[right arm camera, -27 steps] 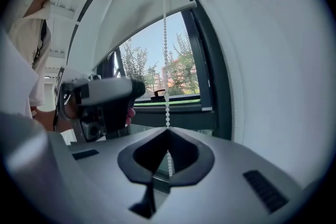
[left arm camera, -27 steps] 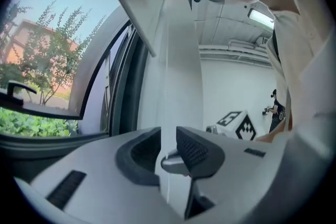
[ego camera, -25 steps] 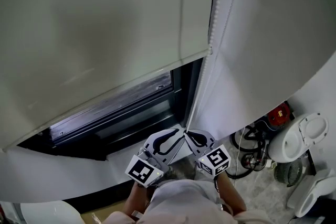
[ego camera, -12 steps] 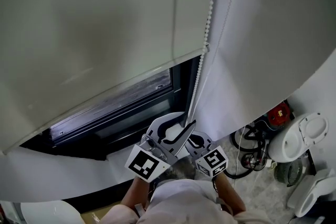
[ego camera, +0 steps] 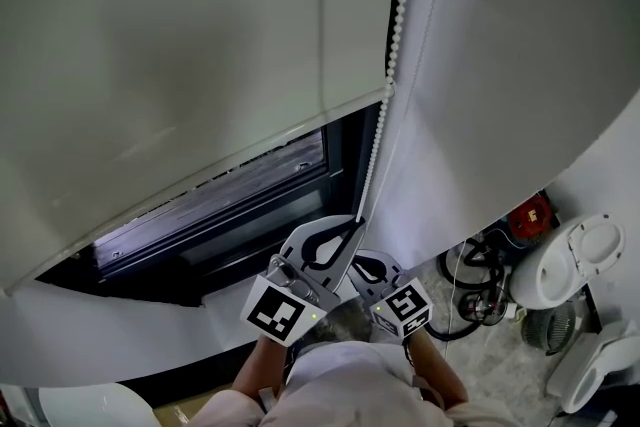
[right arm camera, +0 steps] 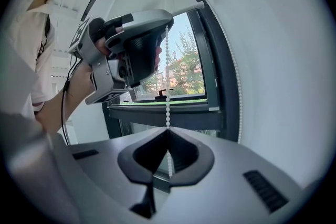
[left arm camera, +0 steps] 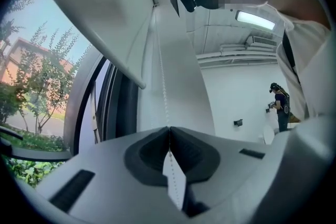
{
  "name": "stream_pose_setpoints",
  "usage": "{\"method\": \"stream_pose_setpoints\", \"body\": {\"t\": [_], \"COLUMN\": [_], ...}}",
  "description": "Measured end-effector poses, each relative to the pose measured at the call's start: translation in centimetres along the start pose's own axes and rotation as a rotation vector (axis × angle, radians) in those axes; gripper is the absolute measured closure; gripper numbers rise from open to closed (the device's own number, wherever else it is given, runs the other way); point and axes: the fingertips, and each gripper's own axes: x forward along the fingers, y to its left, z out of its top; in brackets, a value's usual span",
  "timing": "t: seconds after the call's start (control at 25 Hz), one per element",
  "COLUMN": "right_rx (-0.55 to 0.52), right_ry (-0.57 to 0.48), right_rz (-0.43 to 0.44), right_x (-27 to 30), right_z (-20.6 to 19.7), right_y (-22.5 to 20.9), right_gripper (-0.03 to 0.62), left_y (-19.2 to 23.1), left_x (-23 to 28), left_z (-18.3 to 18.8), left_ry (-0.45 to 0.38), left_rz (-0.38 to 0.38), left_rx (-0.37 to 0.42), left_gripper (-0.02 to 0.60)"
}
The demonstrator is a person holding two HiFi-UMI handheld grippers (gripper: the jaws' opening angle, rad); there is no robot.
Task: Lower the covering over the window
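The pale roller blind (ego camera: 200, 35) hangs partway down over the dark-framed window (ego camera: 250, 205), and its bottom bar (left arm camera: 126, 68) ends near the right side. A white bead chain (ego camera: 392, 35) hangs at that right side. My left gripper (ego camera: 355, 223) has just been closing and is now shut on the bead chain (left arm camera: 163, 86), which runs up from its tips (left arm camera: 169, 127). Just below it, my right gripper (ego camera: 352, 263) is shut on the same chain (right arm camera: 167, 86). In the right gripper view the left gripper (right arm camera: 168, 21) sits higher up the chain than the right one (right arm camera: 168, 130).
A white sill (ego camera: 100, 335) runs below the window. On the floor at the right are a white toilet-like fixture (ego camera: 575, 260), a red device (ego camera: 530, 213), coiled cables (ego camera: 480, 285) and a round grille (ego camera: 550, 325). A second person (left arm camera: 281, 105) stands far across the room.
My left gripper has risen up the chain above the right one. Its jaws stood apart half a second ago and are now shut on the beads. The right gripper has stayed put.
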Motion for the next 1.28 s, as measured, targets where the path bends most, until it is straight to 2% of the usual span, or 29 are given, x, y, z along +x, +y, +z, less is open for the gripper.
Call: {"method": "stream_pose_setpoints", "body": {"t": [0.16, 0.56, 1.28], "right_rx": [-0.022, 0.022, 0.086], "right_ry": [0.05, 0.141, 0.332], "right_rz": [-0.001, -0.002, 0.0], "right_x": [0.3, 0.6, 0.7], "right_z": [-1.1, -5.4, -13.3], "right_y": [0.1, -0.4, -0.5], "right_gripper": [0.597, 0.597, 0.597], "left_y": [-0.2, -0.5, -1.7], "left_x": [-0.2, -0.8, -2.2], "left_z": [-1.1, -5.4, -14.0], "left_ry": [0.031, 0.105, 0.27], "left_rz": [0.0, 0.003, -0.006], "left_rx": [0.032, 0.006, -0.097], "left_gripper": [0.568, 0.568, 0.569]}}
